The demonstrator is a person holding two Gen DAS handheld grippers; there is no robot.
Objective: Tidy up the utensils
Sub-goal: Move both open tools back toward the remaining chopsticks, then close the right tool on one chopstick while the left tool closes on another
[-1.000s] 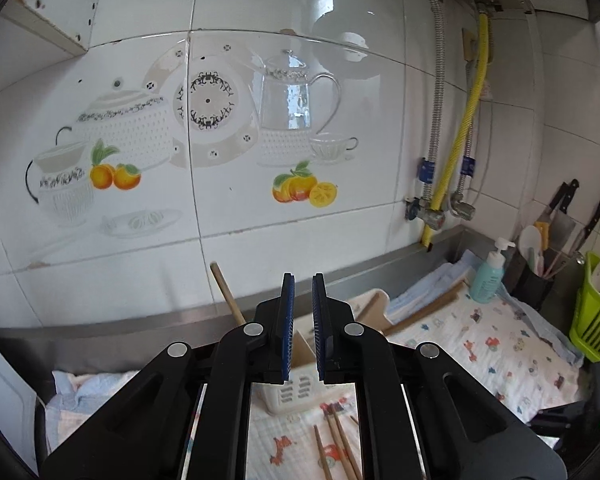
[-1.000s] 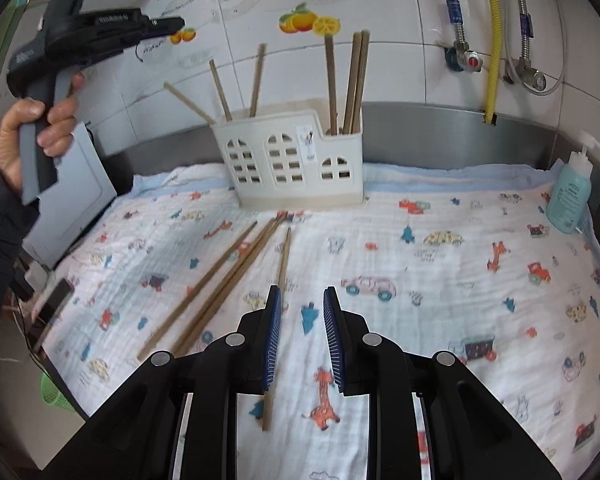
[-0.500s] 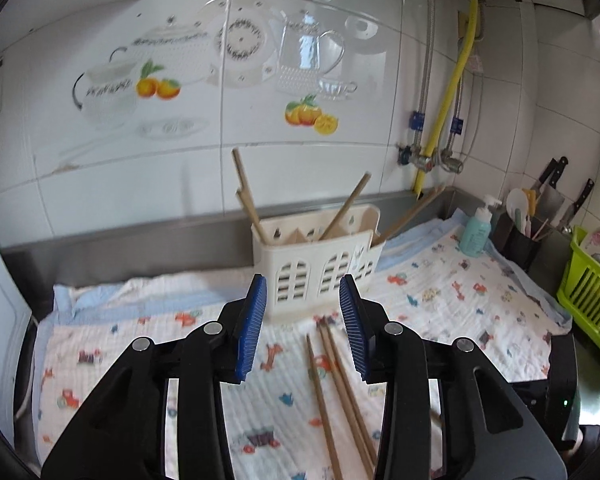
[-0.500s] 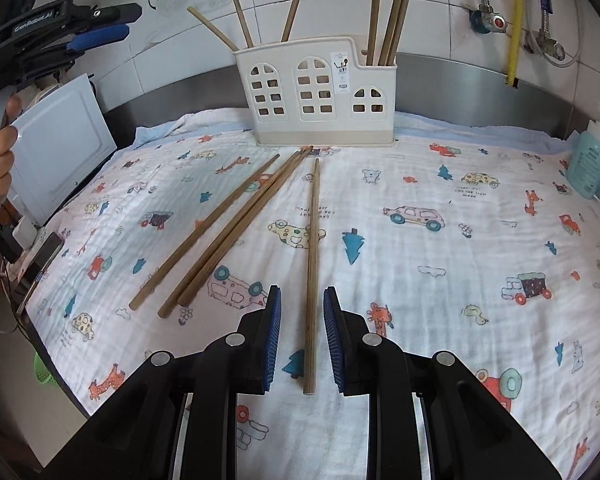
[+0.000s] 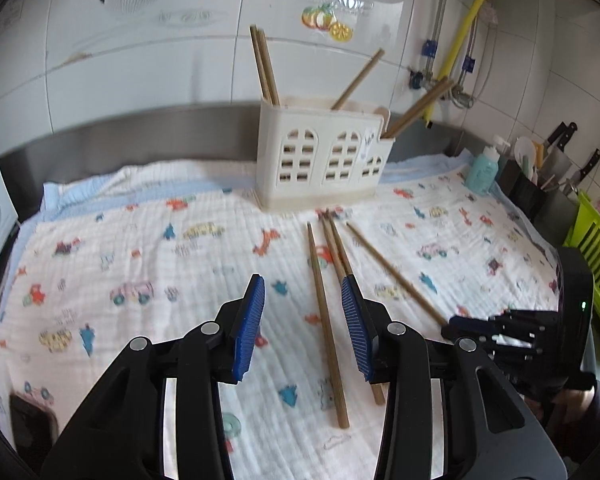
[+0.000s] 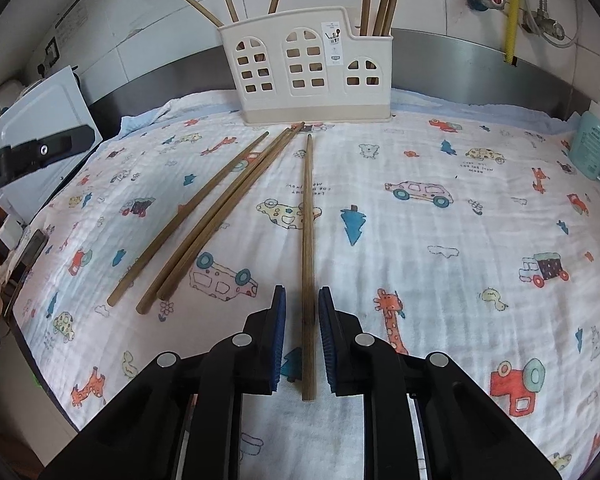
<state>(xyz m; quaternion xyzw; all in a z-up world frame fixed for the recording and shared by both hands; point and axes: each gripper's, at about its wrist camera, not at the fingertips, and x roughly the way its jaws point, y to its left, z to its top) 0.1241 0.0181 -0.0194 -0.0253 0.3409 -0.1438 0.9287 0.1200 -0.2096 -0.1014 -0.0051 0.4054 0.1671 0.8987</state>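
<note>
Four loose chopsticks lie on the patterned cloth point(image 5: 140, 264) in front of the white utensil holder point(image 5: 324, 160) as seen from the left wrist, fanning toward the camera from near the holder's base. The left gripper point(image 5: 303, 320) hangs with jaws spread wide and empty; the leftmost chopstick point(image 5: 325, 320) runs lengthwise through the gap between its blue pads, touching neither. Further chopsticks already stand in the holder. At the right edge the right gripper point(image 5: 476, 326) sits low by the end of the outermost stick.

From the right wrist, a single chopstick point(image 6: 308, 240) lies apart from the other three point(image 6: 216, 216), its long axis pointing straight from the holder point(image 6: 308, 68) to the camera. The right gripper point(image 6: 302, 340) straddles its near end, jaws narrowly parted with the stick between the pads but not visibly pinched. This gripper looks nearest to a grasp: a short closing would likely take the stick along its length
</note>
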